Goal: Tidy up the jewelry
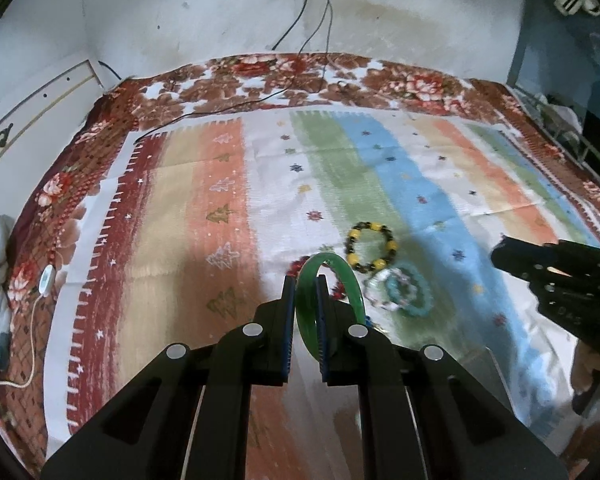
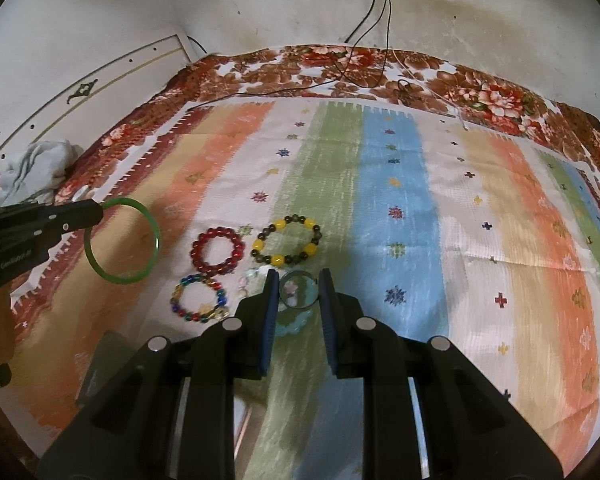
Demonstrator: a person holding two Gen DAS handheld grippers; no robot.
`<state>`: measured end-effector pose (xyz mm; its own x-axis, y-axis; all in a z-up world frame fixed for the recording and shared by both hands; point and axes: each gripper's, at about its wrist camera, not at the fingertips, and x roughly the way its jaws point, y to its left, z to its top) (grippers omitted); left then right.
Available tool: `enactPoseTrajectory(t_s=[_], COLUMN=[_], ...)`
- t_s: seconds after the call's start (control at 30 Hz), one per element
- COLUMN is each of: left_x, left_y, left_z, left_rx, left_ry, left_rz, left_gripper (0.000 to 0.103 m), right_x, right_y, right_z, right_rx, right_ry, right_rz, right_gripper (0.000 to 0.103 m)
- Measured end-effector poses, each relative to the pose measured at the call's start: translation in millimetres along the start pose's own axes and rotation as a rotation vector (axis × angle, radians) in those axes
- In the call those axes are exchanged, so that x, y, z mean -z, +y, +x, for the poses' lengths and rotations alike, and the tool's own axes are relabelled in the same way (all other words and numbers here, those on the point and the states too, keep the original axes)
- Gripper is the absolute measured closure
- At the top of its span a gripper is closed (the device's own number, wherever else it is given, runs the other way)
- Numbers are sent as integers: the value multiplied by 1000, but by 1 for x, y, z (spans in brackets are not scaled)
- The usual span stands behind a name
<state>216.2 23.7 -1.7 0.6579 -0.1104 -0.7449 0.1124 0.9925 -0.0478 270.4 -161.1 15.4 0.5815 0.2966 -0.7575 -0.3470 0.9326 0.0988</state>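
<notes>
Left hand-held gripper [image 1: 305, 280] clamped on a green bangle [image 2: 122, 240], held above the striped cloth [image 2: 392, 208]. Right hand-held gripper [image 2: 299, 278], fingers apart, above a clear bead bracelet [image 2: 298, 292]; red bracelet [image 2: 218, 250] and yellow-and-dark bracelet [image 2: 286, 246] lie side by side.

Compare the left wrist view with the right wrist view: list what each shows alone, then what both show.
Left wrist view only: a white round device on a cord at the bedspread's edge.

Right wrist view only: the multicoloured bead bracelet, plus the left gripper from the side.

Both: the green jade bangle clamped in the left gripper, the yellow-and-dark bead bracelet, the red bead bracelet and the striped cloth.
</notes>
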Motion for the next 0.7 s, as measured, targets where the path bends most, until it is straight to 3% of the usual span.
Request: enactPoseTrajectory(t_s=[0.3,0.7], left_x=[18,57], left_y=[-16,-33], left_z=[-36,-68], left_rx=[52,106], left_ry=[-44,-62], left_rz=[9,25], left_gripper=[94,94], right_x=[17,49], right_y=[20,37], right_z=[-40,-66], right_rx=[-23,-60], right_ry=[-47,-43], right_rz=[-18,-28], right_gripper=[82,82])
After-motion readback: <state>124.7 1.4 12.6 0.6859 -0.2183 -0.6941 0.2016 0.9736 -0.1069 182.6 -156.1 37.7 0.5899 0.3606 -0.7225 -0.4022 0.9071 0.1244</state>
